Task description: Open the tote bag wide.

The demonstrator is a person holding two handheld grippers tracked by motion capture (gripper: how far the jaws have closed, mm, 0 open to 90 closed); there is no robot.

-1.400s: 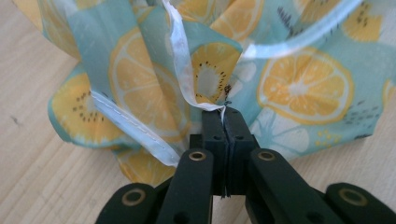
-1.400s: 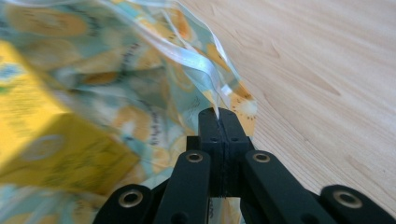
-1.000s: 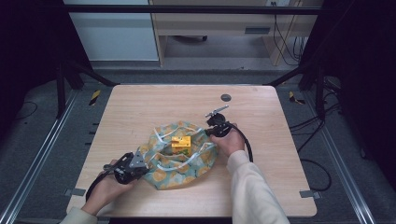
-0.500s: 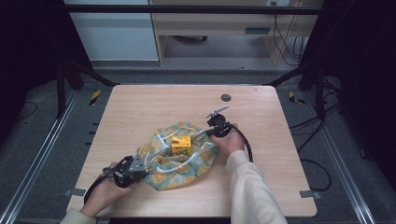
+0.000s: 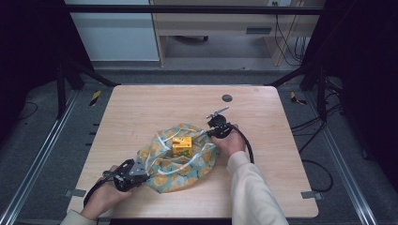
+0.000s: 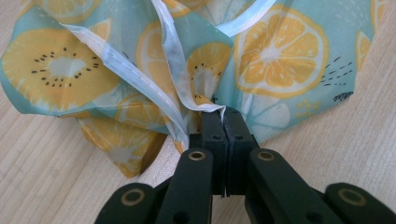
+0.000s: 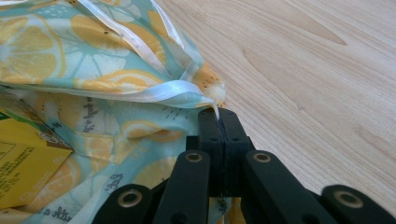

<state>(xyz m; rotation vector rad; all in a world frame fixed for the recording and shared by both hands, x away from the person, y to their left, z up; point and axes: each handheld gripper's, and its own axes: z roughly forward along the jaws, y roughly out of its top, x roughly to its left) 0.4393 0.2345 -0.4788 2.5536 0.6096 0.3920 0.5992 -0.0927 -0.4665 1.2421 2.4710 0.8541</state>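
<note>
My two grippers pinch opposite edges of a teal cloth printed with citrus slices, rumpled near the table's front edge. A small yellow carton sits upright on it.

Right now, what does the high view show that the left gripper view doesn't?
High view: the whole table, a yellow box sitting on the cloth, the right gripper pinching its far edge, and a dark disc. Left gripper view: the left gripper shut on the cloth's white hem. Both: the fruit-print cloth.
</note>
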